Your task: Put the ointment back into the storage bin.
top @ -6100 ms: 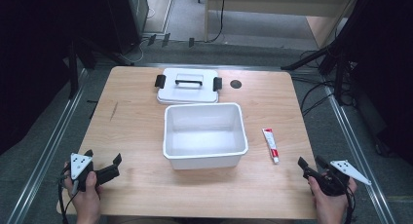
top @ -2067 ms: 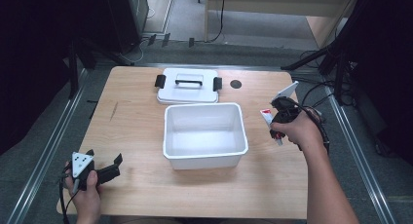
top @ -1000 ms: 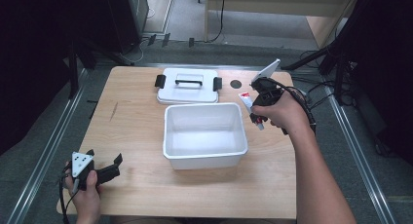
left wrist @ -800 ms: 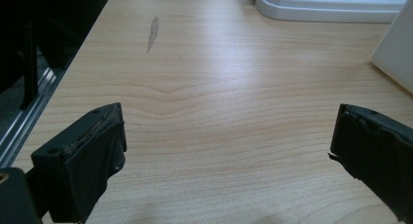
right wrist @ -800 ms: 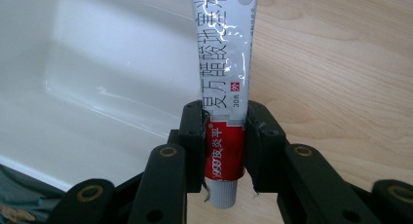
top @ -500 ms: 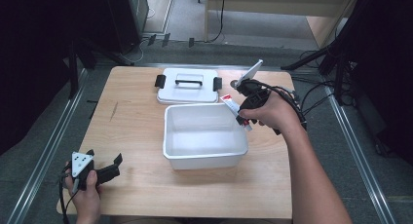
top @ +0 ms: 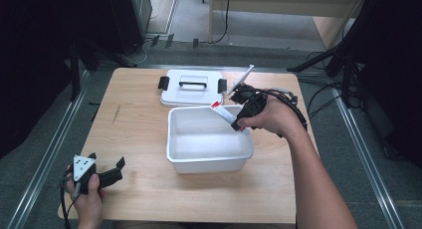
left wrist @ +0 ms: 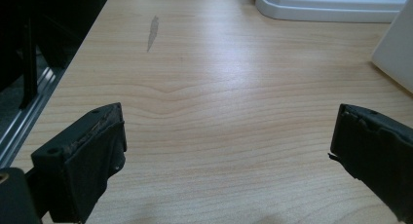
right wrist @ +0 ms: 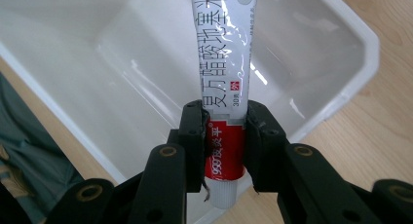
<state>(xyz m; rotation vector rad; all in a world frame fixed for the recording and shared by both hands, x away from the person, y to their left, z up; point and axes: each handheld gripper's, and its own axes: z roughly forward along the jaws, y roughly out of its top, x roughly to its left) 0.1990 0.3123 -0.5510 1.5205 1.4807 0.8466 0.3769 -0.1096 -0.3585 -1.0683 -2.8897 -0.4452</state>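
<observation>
My right gripper is shut on a white and red tube and holds it over the back right part of the open white bin. Seen from the right gripper view, the tube sticks out from between the two pads, which pinch its red end near the cap, above the bin's bare inside. At the table's front left corner my left gripper rests in a hand, open. Its jaws in the left gripper view stand wide apart over bare wood.
The bin's white lid with black latches lies flat behind the bin. A small dark round mark sits on the table right of the lid. The wooden table has free room left of the bin. Metal rails run along both sides.
My right gripper has carried the tube leftward from beside the bin's back right corner to over its inside. The left gripper has stayed put.
</observation>
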